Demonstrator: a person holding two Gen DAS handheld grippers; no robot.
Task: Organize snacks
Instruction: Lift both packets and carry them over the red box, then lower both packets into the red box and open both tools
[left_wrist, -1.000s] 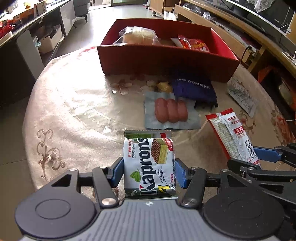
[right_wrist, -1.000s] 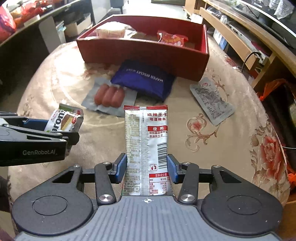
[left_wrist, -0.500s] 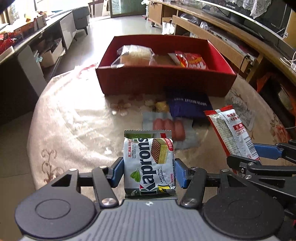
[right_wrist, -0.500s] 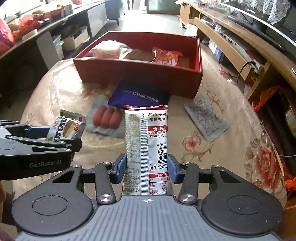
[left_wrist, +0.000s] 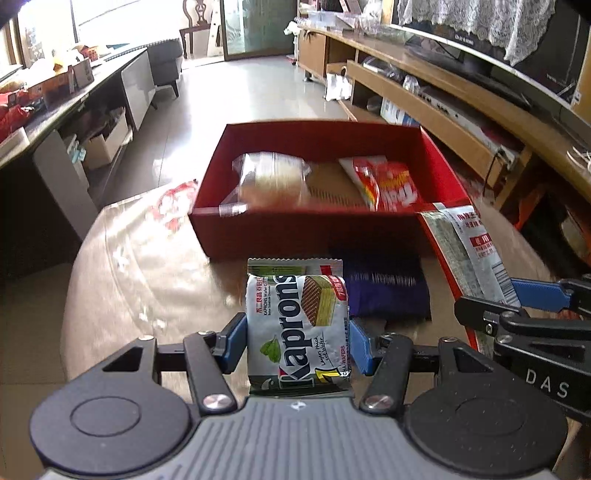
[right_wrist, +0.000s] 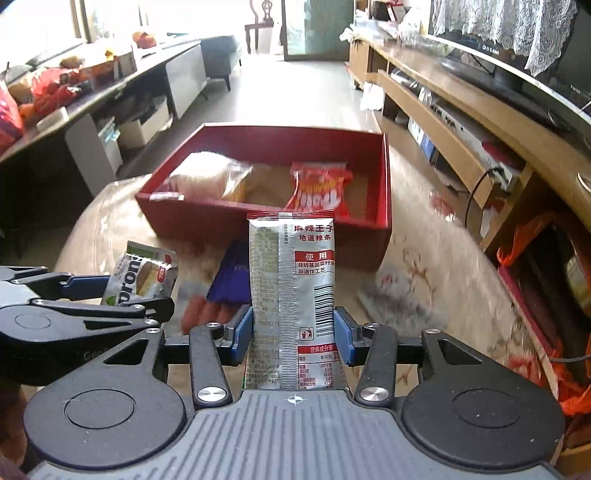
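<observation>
L gripper (left_wrist: 297, 341) fingers clamped on a wafer pack (left_wrist: 297, 325), one blue pad each side, pack upright and lifted off the surface (left_wrist: 140, 273). In the R wrist view the same gripper (right_wrist: 122, 291) and wafer pack (right_wrist: 142, 275) show at 9 o'clock.

R gripper (right_wrist: 293, 338) fingers closed on a tall silver-and-red snack packet (right_wrist: 291, 295), held upright w/ printed back facing the cam. From the L wrist view that packet (left_wrist: 467, 251) sits at 3 o'clock, its top overlapping the box's near right corner in the view; R gripper (left_wrist: 517, 295) below it.

Red box (right_wrist: 195, 221) at 12 o'clock on the surface, open top. Inside: clear-bagged bread (right_wrist: 207, 179) on the left, red snack bag (right_wrist: 319, 188) to the right of it, apart. Same box (left_wrist: 295, 232), bread (left_wrist: 271, 177), red bag (left_wrist: 388, 182) in the L view.

Dark blue pack (left_wrist: 384, 291) lies on the surface just in front of the box, approx between the two grippers. Sausages (right_wrist: 201, 314) partly seen beside it, blurred.
</observation>
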